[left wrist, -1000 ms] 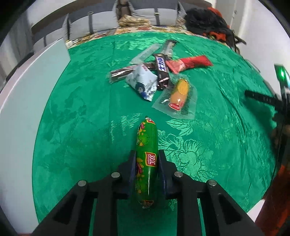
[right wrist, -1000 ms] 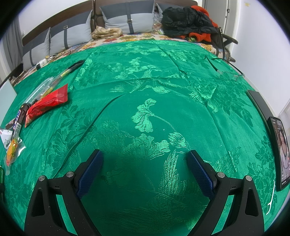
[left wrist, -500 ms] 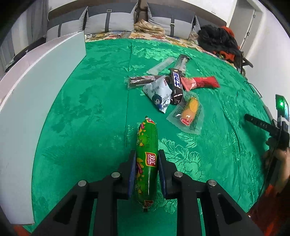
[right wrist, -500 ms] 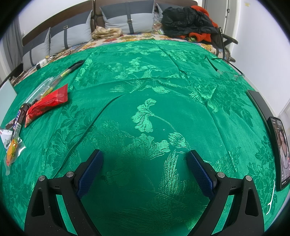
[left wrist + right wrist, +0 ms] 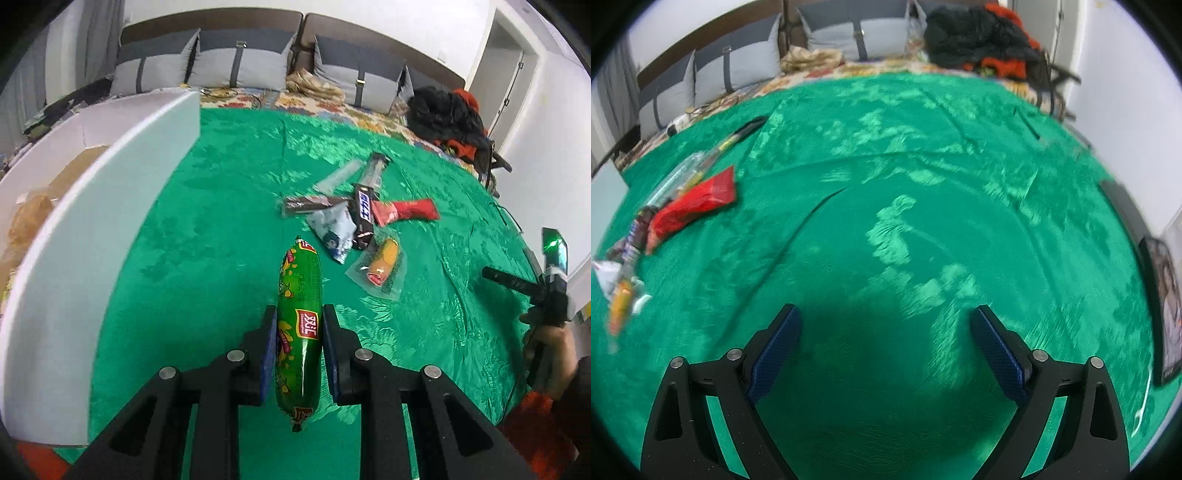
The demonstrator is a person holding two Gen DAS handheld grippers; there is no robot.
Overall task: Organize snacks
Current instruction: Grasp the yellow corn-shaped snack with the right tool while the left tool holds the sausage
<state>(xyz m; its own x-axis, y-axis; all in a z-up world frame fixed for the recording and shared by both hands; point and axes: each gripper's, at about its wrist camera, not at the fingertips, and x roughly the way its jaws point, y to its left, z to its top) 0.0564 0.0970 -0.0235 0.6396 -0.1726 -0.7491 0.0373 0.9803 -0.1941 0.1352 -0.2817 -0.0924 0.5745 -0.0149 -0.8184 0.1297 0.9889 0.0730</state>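
The green sausage (image 5: 299, 325) sits lower centre, clamped lengthwise in the left tongs (image 5: 298, 345), lifted above the green cloth (image 5: 207, 240), likely bound for the white box (image 5: 85, 236) at left. The right tongs (image 5: 886, 347) gape wide, holding nothing, apart from the snack pile (image 5: 354, 221).

Left tongs (image 5: 299, 325) clamped; right tongs (image 5: 886, 325) spread wide, empty.

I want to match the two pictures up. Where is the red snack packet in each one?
Left wrist view: the red snack packet lies right of centre, far side of the snack pile.
Right wrist view: the red snack packet lies at the left.
Shared landmark: the black clothes heap at the back.
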